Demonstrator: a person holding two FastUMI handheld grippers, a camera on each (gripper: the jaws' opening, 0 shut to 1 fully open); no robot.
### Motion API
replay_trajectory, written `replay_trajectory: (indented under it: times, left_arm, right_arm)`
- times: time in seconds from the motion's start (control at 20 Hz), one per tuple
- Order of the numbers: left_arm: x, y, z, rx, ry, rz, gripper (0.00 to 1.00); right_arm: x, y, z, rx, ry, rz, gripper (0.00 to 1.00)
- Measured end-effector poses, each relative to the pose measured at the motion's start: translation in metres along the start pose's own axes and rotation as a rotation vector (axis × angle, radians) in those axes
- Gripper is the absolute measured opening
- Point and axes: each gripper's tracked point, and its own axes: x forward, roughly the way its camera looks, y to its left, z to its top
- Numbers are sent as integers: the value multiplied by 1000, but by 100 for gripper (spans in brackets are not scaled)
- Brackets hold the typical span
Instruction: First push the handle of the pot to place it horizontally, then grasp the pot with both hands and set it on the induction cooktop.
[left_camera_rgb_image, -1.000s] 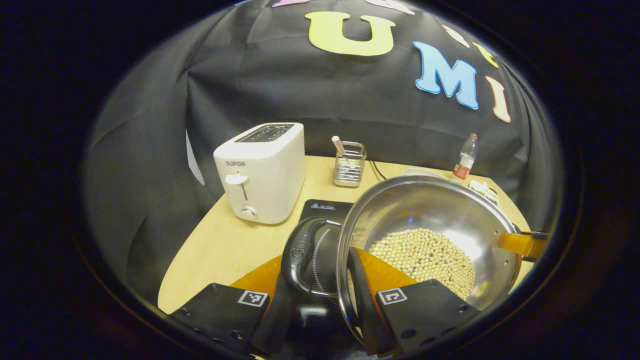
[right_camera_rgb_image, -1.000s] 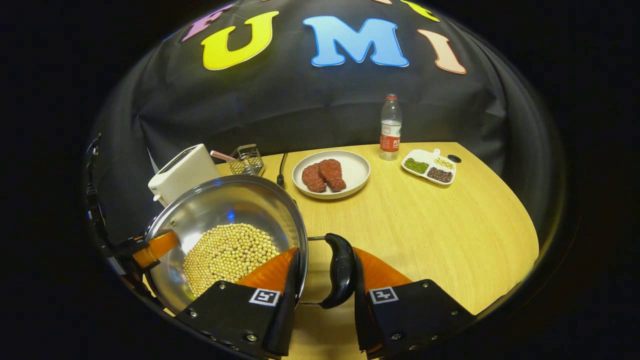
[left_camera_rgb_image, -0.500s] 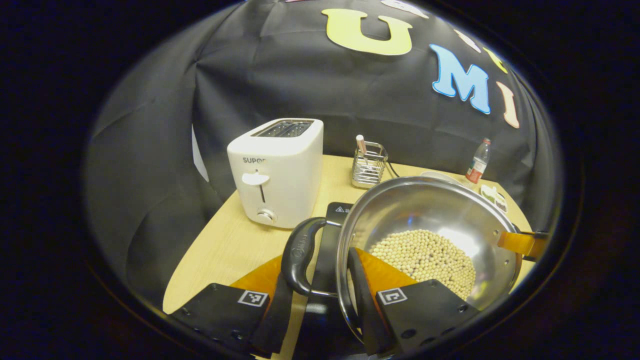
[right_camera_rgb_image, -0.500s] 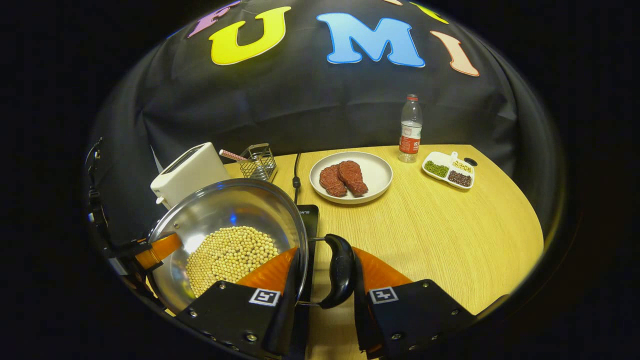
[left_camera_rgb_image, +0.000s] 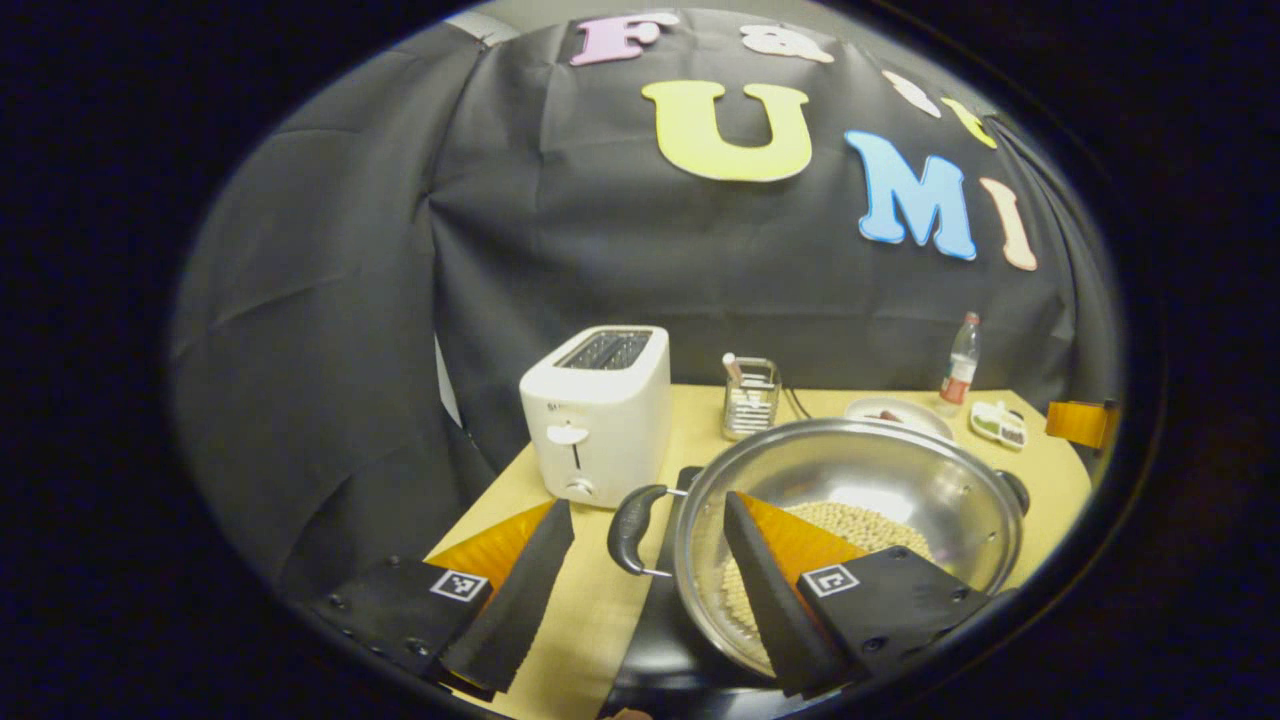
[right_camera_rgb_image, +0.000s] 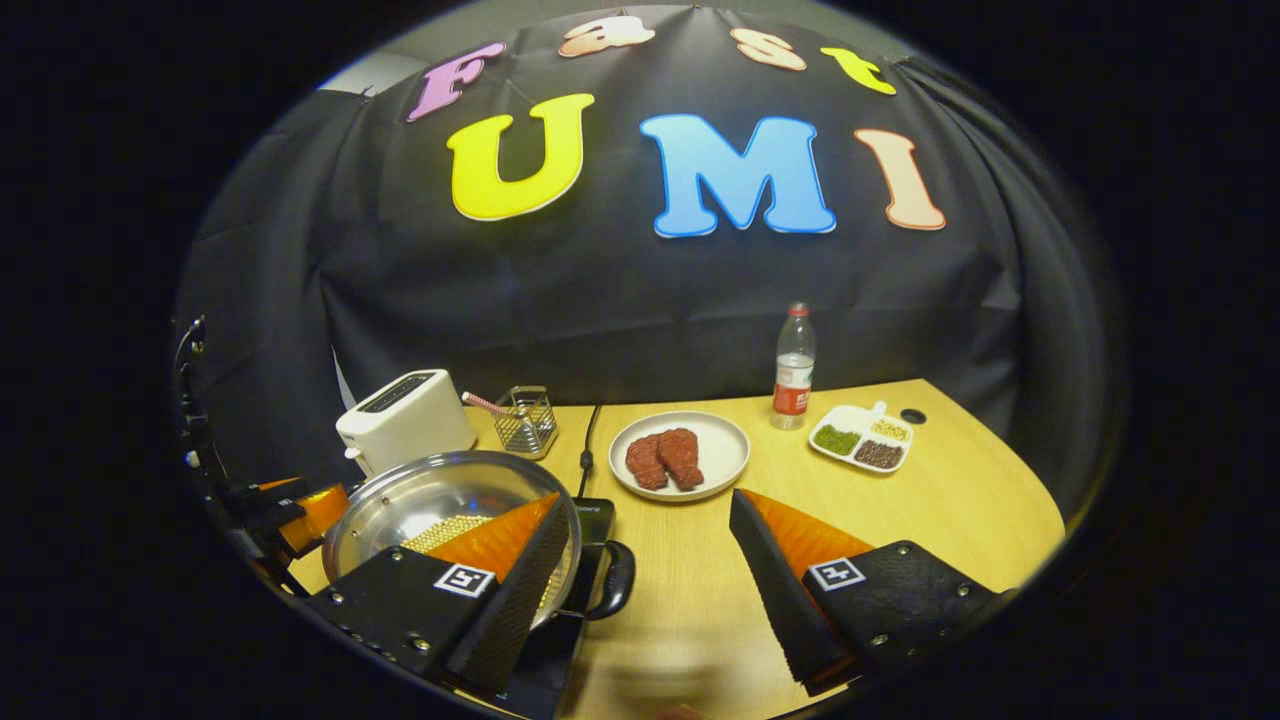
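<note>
With the pot sitting on the induction cooktop, my left gripper and right gripper are both spread wide, holding nothing. Risk: a finger catching a side handle (beans inside) could drag the pot off-centre.

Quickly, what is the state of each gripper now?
Left gripper: open, holding nothing.
Right gripper: open, holding nothing.
</note>
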Motion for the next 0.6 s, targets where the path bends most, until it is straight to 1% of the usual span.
replay_trajectory:
  times: [0.05,0.15,0.2,0.3,0.35,0.45,0.55,0.6]
  left_arm:
    - [-14,-9,13,1,-31,-4,98]
    - [-41,-32,33,6,-87,-16,98]
    - [-59,-46,48,-1,-123,-23,100]
    - [-88,-76,71,-22,-183,-43,98]
    - [-106,-94,81,-30,-210,-57,100]
    - [-140,-127,102,-40,-269,-86,100]
    - [-172,-156,115,-42,-315,-102,94]
    - [-187,-167,118,-41,-326,-103,97]
  right_arm:
    - [-12,-11,7,-11,-24,-7,98]
    - [-36,-34,18,-41,-69,-15,98]
    - [-49,-46,22,-58,-92,-17,98]
    - [-78,-70,34,-82,-138,-18,98]
    - [-92,-82,40,-87,-159,-20,98]
    - [-121,-107,51,-91,-206,-23,98]
    - [-147,-131,60,-94,-243,-26,98]
    - [-158,-140,63,-93,-256,-21,98]
